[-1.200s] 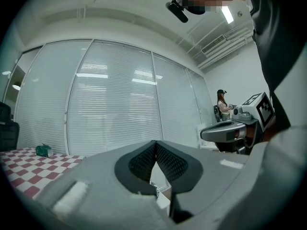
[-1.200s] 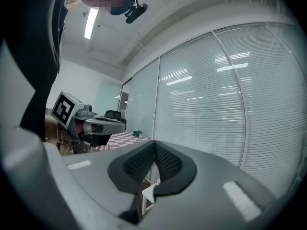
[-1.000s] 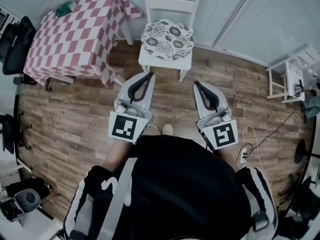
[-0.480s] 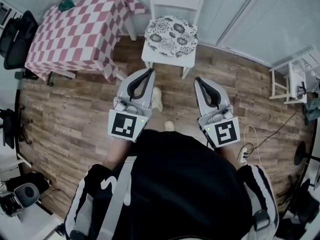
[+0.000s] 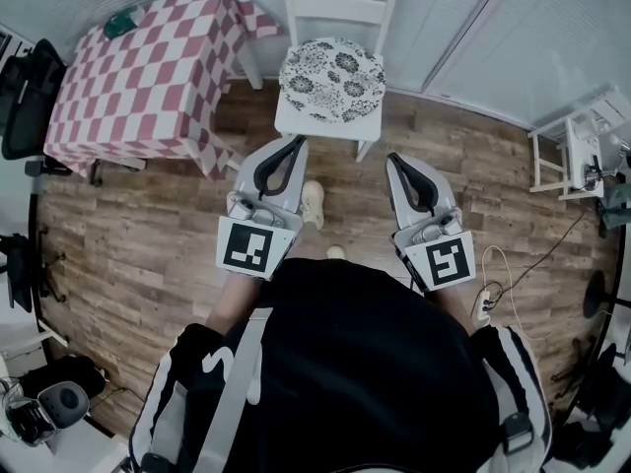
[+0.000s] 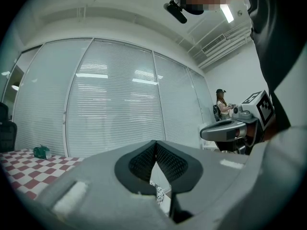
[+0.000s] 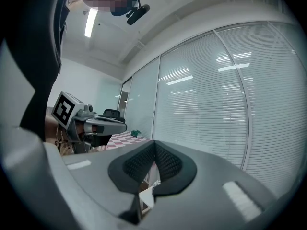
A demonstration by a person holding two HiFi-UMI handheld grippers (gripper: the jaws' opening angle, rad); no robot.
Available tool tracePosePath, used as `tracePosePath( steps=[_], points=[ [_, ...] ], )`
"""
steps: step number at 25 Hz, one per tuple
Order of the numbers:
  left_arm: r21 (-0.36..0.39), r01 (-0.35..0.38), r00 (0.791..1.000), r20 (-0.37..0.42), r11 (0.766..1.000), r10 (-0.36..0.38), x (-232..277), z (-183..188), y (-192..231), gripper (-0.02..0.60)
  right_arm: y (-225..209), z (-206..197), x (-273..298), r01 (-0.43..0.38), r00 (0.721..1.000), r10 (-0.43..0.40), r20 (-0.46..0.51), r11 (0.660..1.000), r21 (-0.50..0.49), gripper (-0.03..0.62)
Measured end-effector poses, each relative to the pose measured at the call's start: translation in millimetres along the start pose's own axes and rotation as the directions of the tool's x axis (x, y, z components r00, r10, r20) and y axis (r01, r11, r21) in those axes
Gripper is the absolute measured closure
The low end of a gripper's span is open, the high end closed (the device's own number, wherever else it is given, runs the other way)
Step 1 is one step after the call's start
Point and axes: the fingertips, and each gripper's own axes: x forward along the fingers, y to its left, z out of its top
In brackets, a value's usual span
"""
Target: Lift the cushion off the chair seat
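Observation:
A round cushion [image 5: 331, 78] with a black-and-white flower print lies on the seat of a white wooden chair [image 5: 329, 122] at the top centre of the head view. My left gripper [image 5: 298, 144] is shut and empty, held level, its tip just short of the seat's front left corner. My right gripper [image 5: 390, 159] is shut and empty too, a little below and right of the seat. In the left gripper view a sliver of the cushion [image 6: 158, 193] shows below the closed jaws; the right gripper [image 6: 225, 130] shows at its right.
A table with a red-and-white checked cloth [image 5: 148, 72] stands left of the chair, a green object [image 5: 124, 20] on its far corner. Office chairs [image 5: 25, 92] sit at the far left. A small white stand [image 5: 577, 151] and floor cables [image 5: 513, 274] are at the right. Blinds cover the windows behind.
The person has stepped toward the chair, one foot now forward between the grippers. Both grippers stay shut and side by side, slightly closer to the seat.

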Motion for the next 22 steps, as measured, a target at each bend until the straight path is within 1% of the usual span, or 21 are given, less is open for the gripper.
tracePosePath(
  steps=[12, 22],
  points=[
    [0.002, 0.014, 1.000, 0.010, 1.000, -0.014, 43, -4, 42, 0.581, -25, 2, 53, 0.016, 1.000, -0.016, 0.009, 1.000, -0.012, 0.600],
    [-0.002, 0.027, 1.000, 0.008, 1.000, -0.027, 76, -10, 63, 0.580, -50, -4, 82, 0.032, 0.999, -0.032, 0.002, 0.999, -0.010, 0.600]
  ],
)
